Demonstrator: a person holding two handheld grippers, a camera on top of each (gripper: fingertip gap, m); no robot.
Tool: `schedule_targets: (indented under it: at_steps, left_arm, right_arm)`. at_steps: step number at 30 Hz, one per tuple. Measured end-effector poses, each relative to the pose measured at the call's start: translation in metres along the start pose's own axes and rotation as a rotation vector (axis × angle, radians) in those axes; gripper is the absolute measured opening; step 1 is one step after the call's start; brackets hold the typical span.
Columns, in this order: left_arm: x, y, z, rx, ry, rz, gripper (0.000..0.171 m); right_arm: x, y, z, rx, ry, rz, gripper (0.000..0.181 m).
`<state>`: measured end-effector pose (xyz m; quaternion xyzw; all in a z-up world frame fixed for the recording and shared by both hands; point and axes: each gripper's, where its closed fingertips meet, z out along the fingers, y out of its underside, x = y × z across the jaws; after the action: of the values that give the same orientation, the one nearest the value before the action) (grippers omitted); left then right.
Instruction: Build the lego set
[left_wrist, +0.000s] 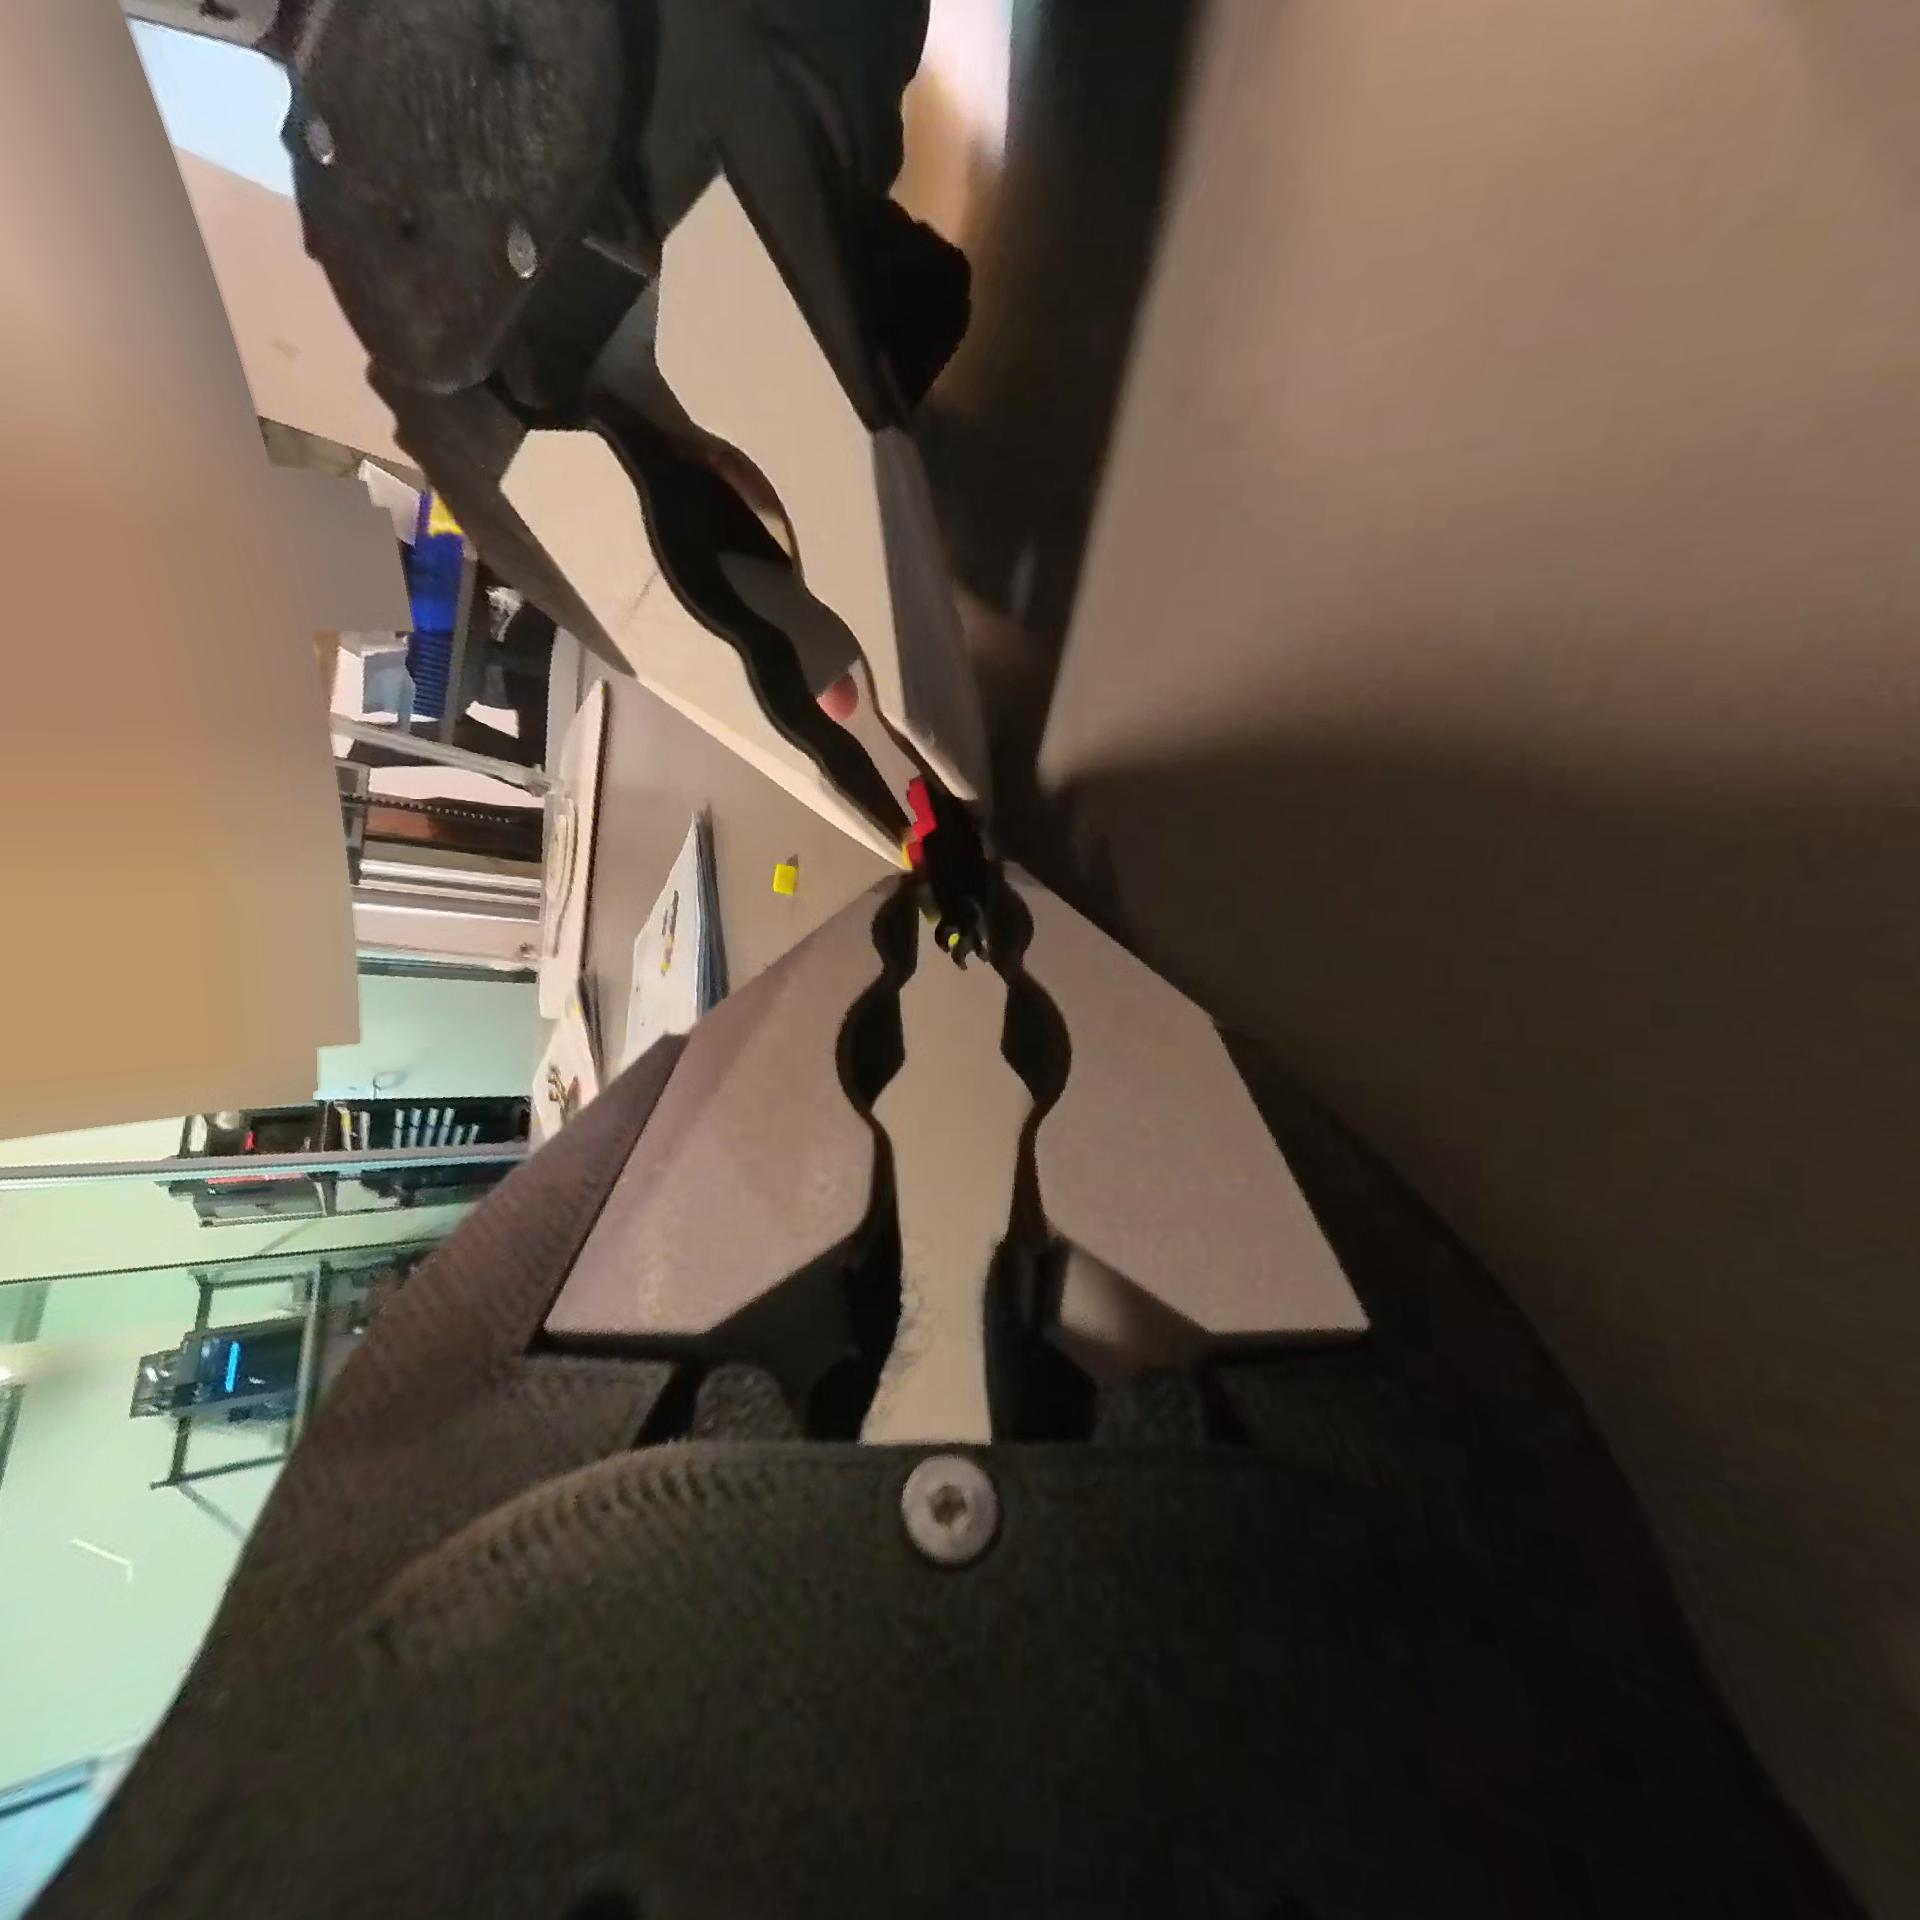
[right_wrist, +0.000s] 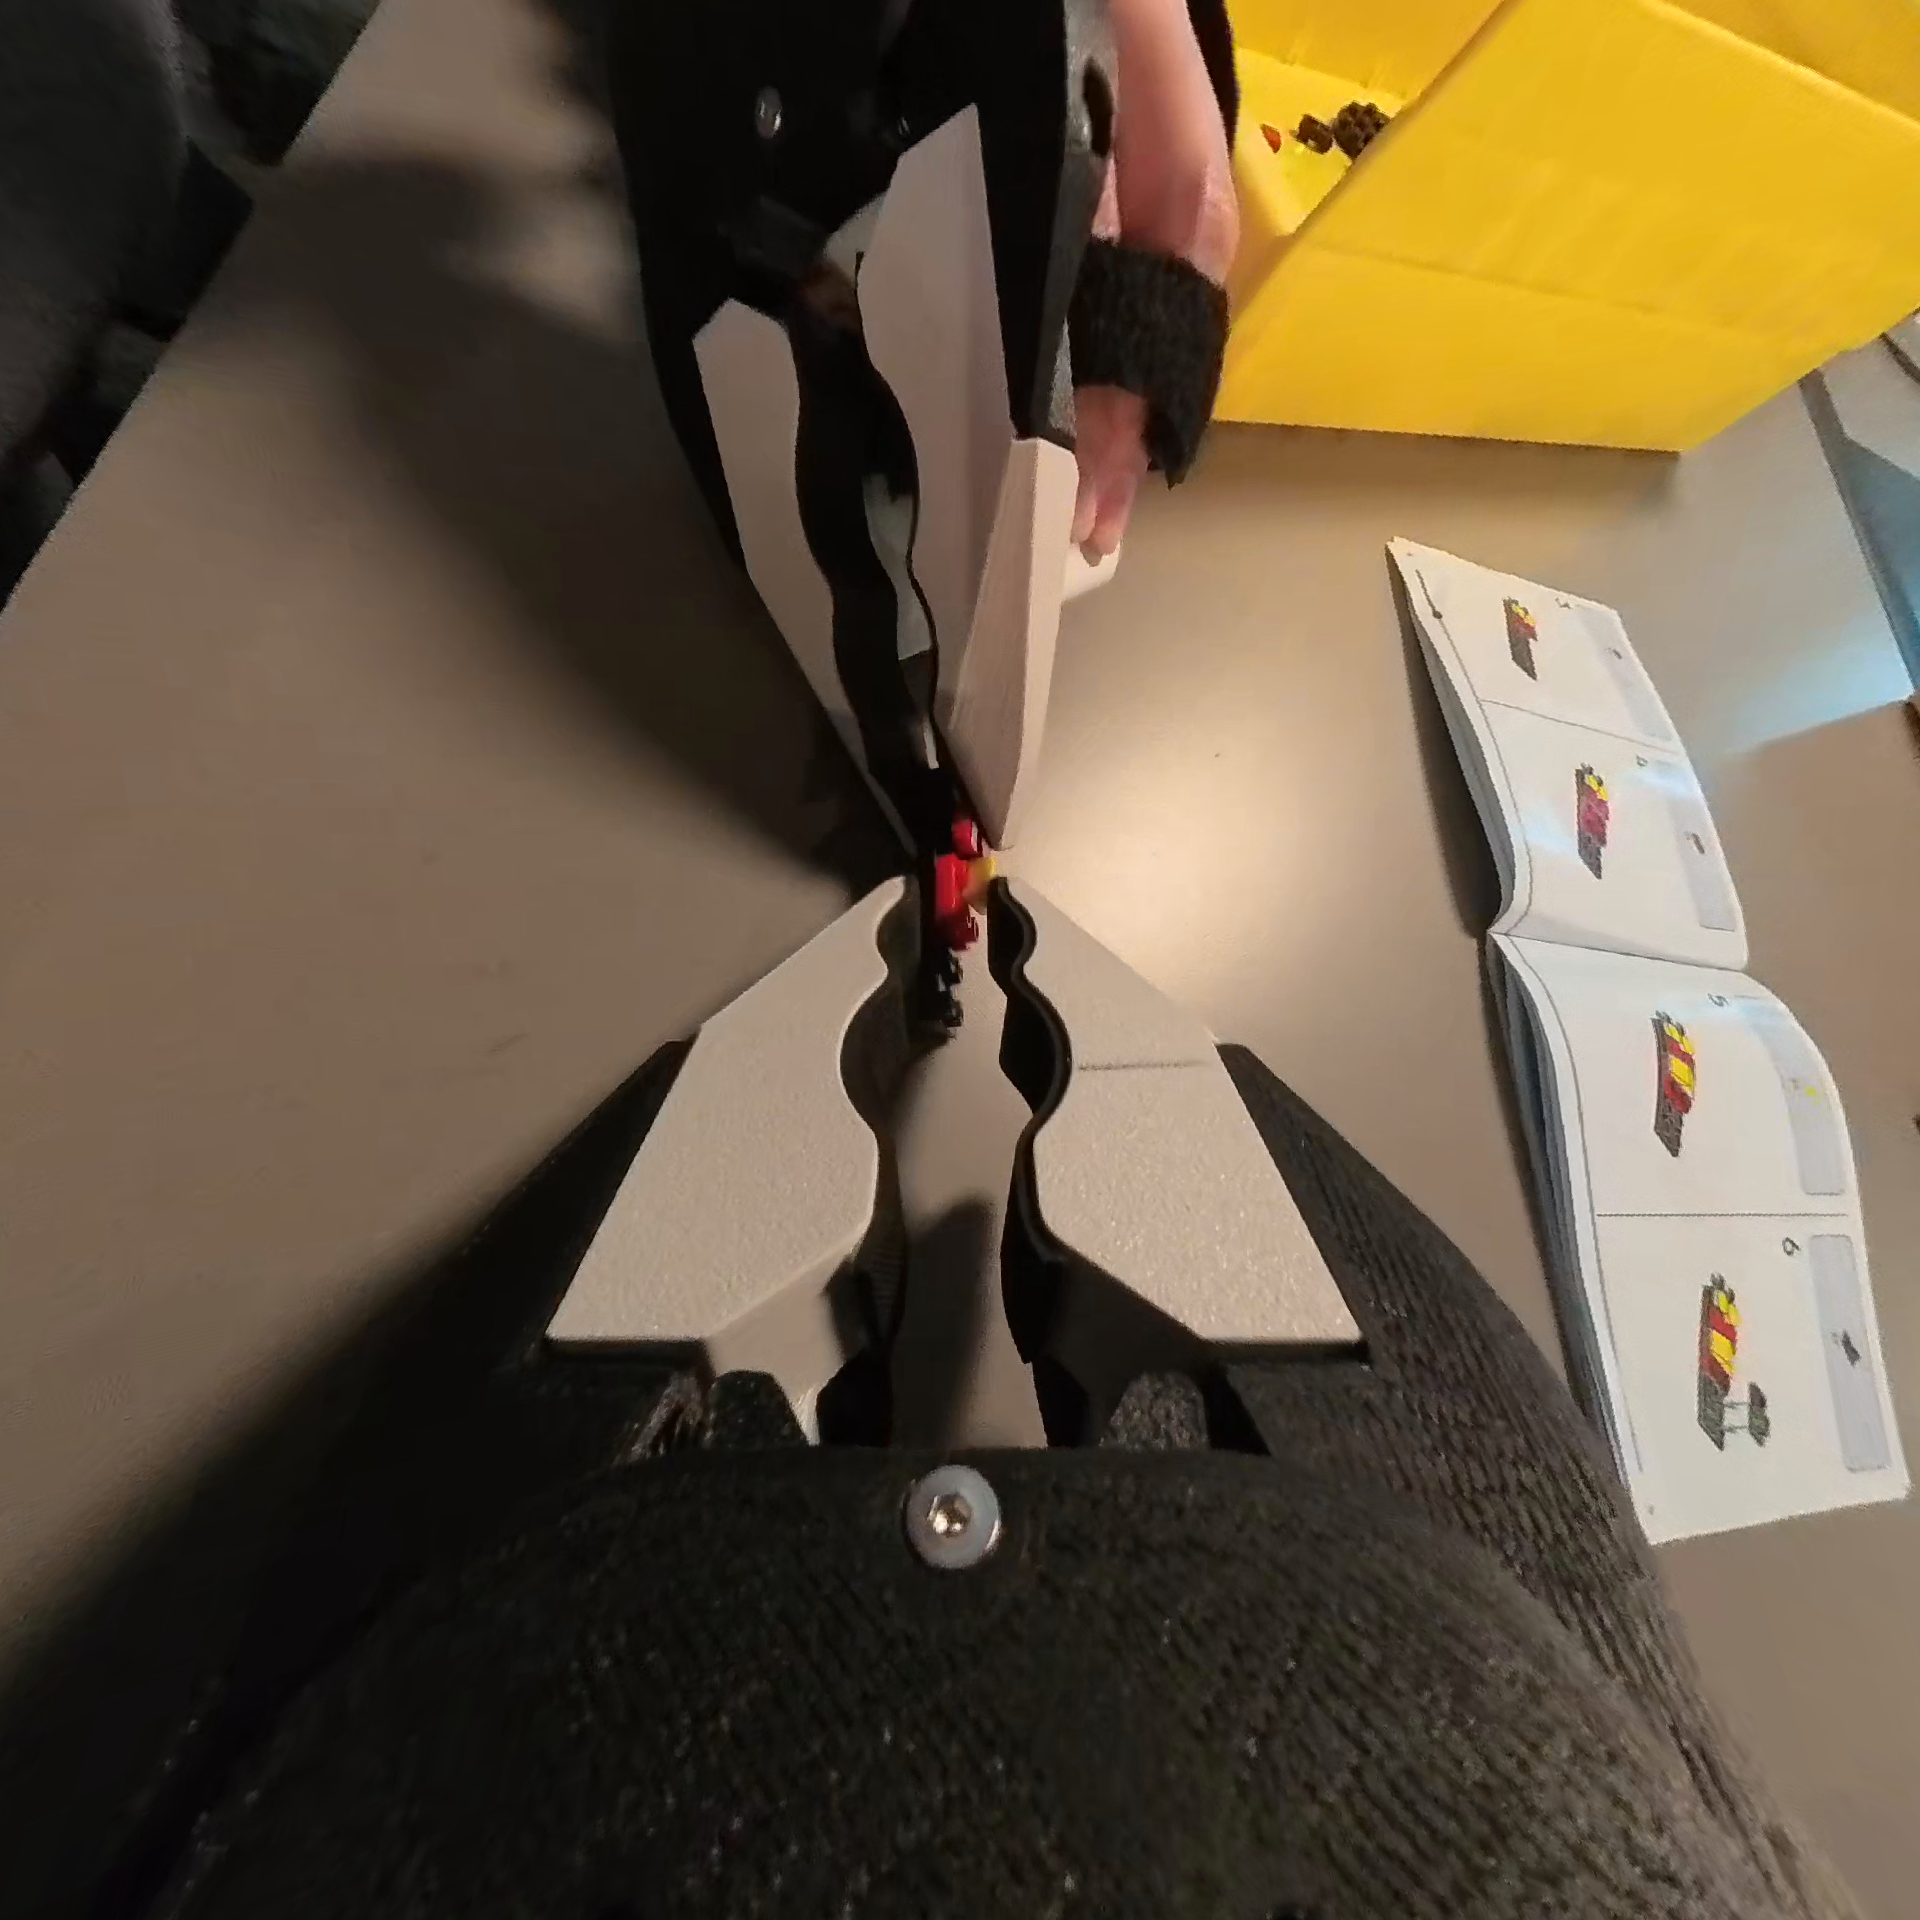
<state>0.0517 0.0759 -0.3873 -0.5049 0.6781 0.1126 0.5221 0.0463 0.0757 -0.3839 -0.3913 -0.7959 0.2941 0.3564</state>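
A small lego assembly of red, yellow and black pieces (left_wrist: 940, 862) is held in the air between my two grippers, which meet tip to tip. In the left wrist view my left gripper (left_wrist: 954, 891) is shut on its black end, and my right gripper (left_wrist: 920, 831) comes in from the upper left and pinches the red part. In the right wrist view my right gripper (right_wrist: 948, 896) is shut on the red and yellow part of the assembly (right_wrist: 951, 894), and my left gripper (right_wrist: 956, 826) reaches down from above onto it. The fingers hide most of the assembly.
An open instruction booklet (right_wrist: 1621, 935) lies on the grey table (right_wrist: 416, 623) to the right; it also shows in the left wrist view (left_wrist: 675, 935). A yellow bin (right_wrist: 1507, 260) with loose pieces stands behind it. A loose yellow brick (left_wrist: 784, 878) lies on the table. A person's hand (right_wrist: 1164, 208) holds the left gripper.
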Motion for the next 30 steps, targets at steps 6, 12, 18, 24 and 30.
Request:
schedule_targets:
  at_steps: [6,12,18,24,30]
  left_arm:
    - [-0.0005,0.0008,0.0003,-0.028,0.066,-0.173,0.012]
    - [0.0002,0.0023,0.0,-0.092,0.022,-0.122,0.012]
    - [0.0016,0.0027,-0.0001,-0.138,0.071,-0.256,0.012]
    - [0.0028,0.0021,-0.0013,-0.116,0.121,-0.308,0.011]
    - [0.0034,0.0014,-0.0027,-0.062,0.135,-0.28,0.011]
  right_arm:
    - [0.0021,0.0007,-0.0003,0.001,0.004,0.01,0.009]
    - [0.0012,0.0012,0.0005,-0.001,-0.003,0.008,0.01]
    - [0.0006,0.0014,0.0005,0.0,-0.028,0.034,0.01]
    - [-0.0031,0.0006,0.0009,0.006,-0.082,0.061,0.011]
    - [-0.0054,0.0001,0.001,0.007,-0.136,0.109,0.012]
